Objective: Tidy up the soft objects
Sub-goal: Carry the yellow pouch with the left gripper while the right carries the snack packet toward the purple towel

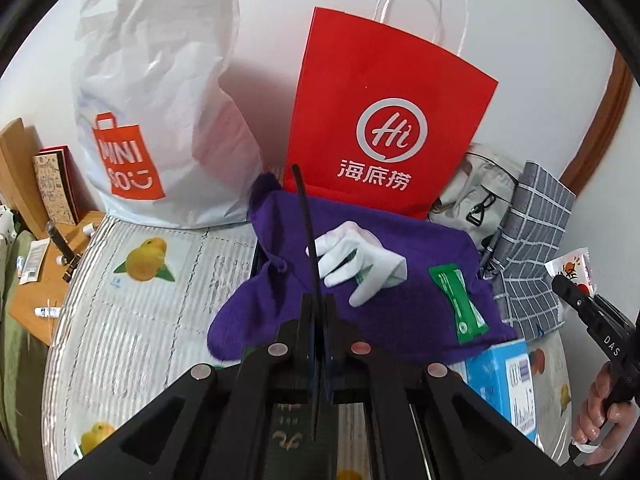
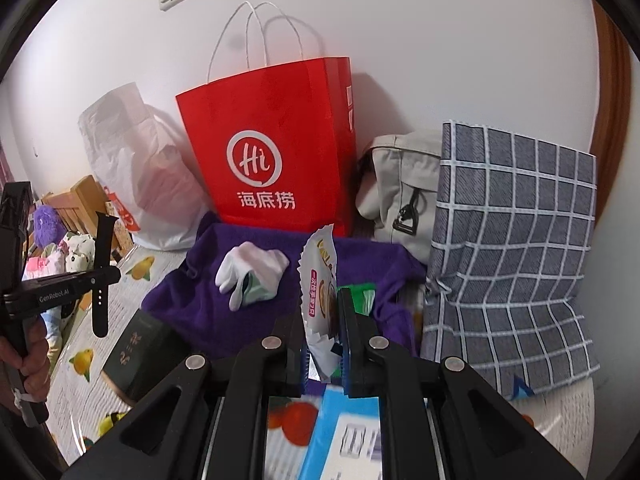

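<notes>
L gripper (image 1: 318, 304): jaws closed on a black watch strap (image 1: 307, 232), which stands up edge-on between the pads; in the right wrist view the same strap (image 2: 102, 276) hangs across the L tool, held well clear of the bed. R gripper (image 2: 326, 332): jaws narrow, clamped on a white snack packet (image 2: 318, 280) w/ zigzag ends, packet upright between the pads.

Soft items: purple towel (image 1: 400, 280) lies spread on the quilted fruit-print mat (image 1: 160, 280), touching the base of the red paper bag (image 1: 384, 128). On the towel: white glove (image 1: 360, 260), approx. centre, and a green sachet (image 1: 460, 304) toward its right edge. Grey check cushion (image 2: 508, 248) leans at the wall, right of the towel, w/ a beige bag (image 2: 404, 184) between cushion and red bag. White plastic shopping bag (image 1: 160, 100) stands left of the red bag. Blue box (image 1: 504, 380) sits near the towel's front-right corner; dark green box (image 2: 140, 356) at its front-left.
</notes>
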A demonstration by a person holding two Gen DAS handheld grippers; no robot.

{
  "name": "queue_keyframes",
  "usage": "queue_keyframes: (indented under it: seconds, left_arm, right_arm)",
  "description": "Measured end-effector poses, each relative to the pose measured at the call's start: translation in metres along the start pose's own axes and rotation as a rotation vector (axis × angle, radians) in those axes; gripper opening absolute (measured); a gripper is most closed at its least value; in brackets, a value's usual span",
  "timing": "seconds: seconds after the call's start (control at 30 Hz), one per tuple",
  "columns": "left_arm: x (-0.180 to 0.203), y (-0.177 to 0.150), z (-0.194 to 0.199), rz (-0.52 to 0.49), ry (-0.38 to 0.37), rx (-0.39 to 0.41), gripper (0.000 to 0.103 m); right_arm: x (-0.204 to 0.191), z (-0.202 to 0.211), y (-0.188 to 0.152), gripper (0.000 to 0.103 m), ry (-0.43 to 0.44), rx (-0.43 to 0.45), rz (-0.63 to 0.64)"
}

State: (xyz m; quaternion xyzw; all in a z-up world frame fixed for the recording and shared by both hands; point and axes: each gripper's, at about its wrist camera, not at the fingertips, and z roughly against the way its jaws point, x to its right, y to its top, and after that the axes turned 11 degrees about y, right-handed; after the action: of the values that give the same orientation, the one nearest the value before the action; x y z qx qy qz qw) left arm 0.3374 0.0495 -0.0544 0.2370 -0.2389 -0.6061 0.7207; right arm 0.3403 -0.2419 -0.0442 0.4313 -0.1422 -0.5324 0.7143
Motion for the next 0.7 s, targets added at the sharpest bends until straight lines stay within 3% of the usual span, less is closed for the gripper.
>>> queue_keyframes:
  seconds: [0.33, 0.7]
  left_arm:
    - [0.011, 0.022, -0.045, 0.001, -0.01, -0.045, 0.004]
    - [0.005, 0.023, -0.11, 0.034, -0.037, -0.169, 0.004]
  right_arm:
    - [0.021, -0.049, 0.004, 0.012, 0.03, -0.053, -0.04]
    - [0.038, -0.089, -0.005, 0.012, 0.054, -0.161, -0.067]
